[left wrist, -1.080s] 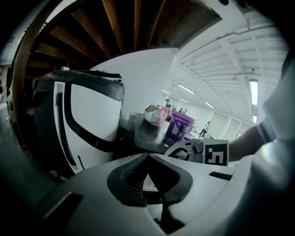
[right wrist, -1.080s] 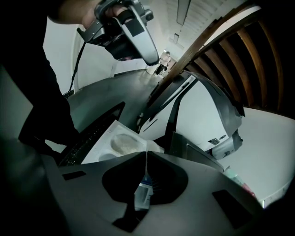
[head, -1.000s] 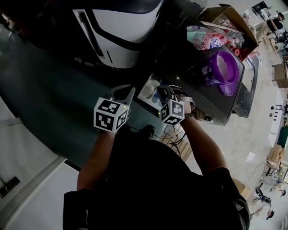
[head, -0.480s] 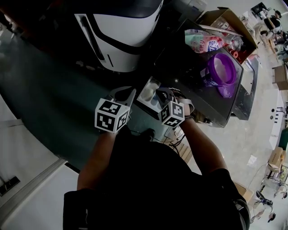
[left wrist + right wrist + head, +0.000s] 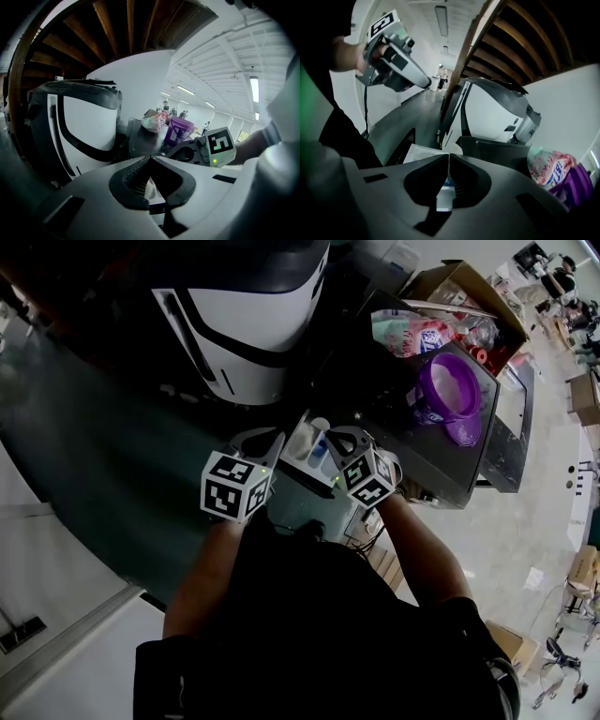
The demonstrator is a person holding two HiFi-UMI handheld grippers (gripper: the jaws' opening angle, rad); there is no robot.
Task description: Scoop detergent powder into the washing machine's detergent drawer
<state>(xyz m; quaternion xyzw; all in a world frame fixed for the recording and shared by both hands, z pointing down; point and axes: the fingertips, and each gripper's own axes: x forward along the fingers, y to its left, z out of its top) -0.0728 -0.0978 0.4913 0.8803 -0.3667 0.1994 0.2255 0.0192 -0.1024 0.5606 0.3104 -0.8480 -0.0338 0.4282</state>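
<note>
Jaws pressed together on both sides, my left gripper (image 5: 150,159) and right gripper (image 5: 449,155) holding nothing I can see. The detergent drawer (image 5: 305,439) juts out right below both tips. The purple tub (image 5: 450,390) sits off right on the desk (image 5: 394,432), nearer my right gripper.

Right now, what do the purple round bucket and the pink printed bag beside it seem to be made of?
Purple round bucket: probably moulded plastic, smooth and slightly glossy, judging by its even colour, stiff rim and stuck-on label. Pink printed bag: likely thin plastic film with a glossy finish; it sits crumpled, and its creases catch the light.
</note>
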